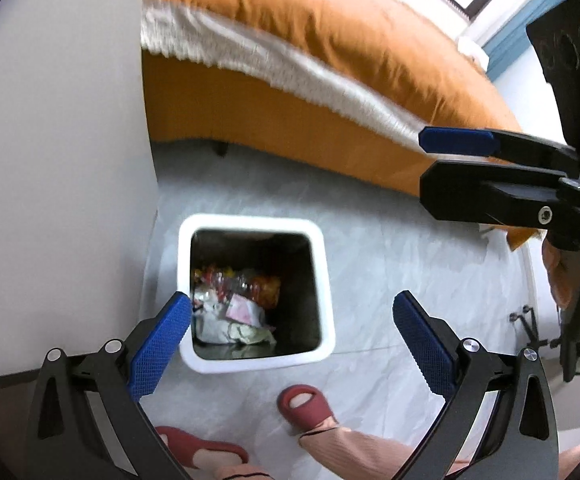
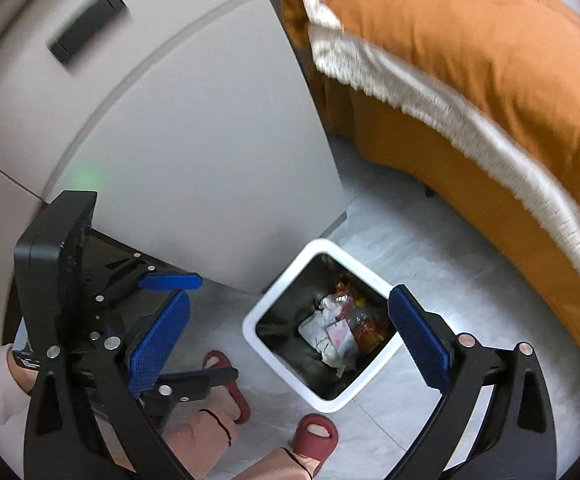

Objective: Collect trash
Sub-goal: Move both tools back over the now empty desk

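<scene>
A white square trash bin [image 1: 326, 280] stands on the pale floor, also in the right wrist view [image 2: 273, 372]. Inside lies crumpled trash [image 1: 233, 308]: paper, clear plastic and orange wrappers, also in the right wrist view [image 2: 342, 328]. My left gripper [image 1: 292, 344] is open and empty, hovering above the bin's near rim. My right gripper [image 2: 290, 344] is open and empty above the bin. The right gripper also shows at the right of the left wrist view [image 1: 426, 160], seen edge-on. The left gripper shows at the left of the right wrist view [image 2: 177, 300].
A bed with an orange cover and white fringe [image 1: 330, 60] runs behind the bin. A white cabinet [image 2: 193, 140] stands at the left of it. The person's feet in red slippers [image 1: 306, 404] stand just in front of the bin.
</scene>
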### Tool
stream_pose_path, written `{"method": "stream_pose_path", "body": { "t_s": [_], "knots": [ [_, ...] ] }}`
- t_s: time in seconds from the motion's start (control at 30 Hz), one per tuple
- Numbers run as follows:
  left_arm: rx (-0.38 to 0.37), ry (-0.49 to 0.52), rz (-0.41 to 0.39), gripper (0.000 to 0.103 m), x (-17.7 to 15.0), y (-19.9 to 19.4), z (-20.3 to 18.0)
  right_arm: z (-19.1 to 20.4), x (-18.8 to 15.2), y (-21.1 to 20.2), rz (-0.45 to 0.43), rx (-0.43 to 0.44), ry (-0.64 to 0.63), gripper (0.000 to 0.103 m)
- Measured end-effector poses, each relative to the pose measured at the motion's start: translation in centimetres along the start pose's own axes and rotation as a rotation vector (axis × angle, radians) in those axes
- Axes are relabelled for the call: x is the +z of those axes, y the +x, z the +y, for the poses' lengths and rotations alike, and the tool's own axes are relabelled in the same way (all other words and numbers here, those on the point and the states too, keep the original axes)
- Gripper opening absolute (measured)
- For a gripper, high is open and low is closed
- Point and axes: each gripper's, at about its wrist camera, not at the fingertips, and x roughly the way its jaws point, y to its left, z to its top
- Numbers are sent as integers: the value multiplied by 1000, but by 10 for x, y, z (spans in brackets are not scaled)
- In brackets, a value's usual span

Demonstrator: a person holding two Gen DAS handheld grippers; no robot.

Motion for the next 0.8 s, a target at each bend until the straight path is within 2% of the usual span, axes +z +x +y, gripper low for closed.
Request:
{"method": "stream_pose_path", "body": {
  "t_s": [0.13, 0.23, 0.33, 0.37, 0.5, 0.67, 0.8],
  "knots": [
    [21, 4, -66, 98, 12, -53, -21, 20, 18, -53, -51, -6, -28, 99],
    [25, -30, -140, 98, 23, -104, -40, 37, 30, -90, -98, -9, -35, 99],
    [47, -62, -210, 98, 31, -152, -54, 62, 45, -135, -169, -18, -70, 99],
    [80, -79, -230, 98, 35, -175, -60, 72, 49, -148, -196, -19, -86, 99],
    [123, -112, -314, 98, 40, -249, -73, 115, 67, -211, -321, 0, -169, 99],
    [192, -126, -397, 98, 37, -335, -86, 155, 81, -259, -425, 75, -247, 99],
    [301, -153, -492, 98, 18, -398, -100, 193, 96, -288, -503, 148, -335, 99]
  ]
}}
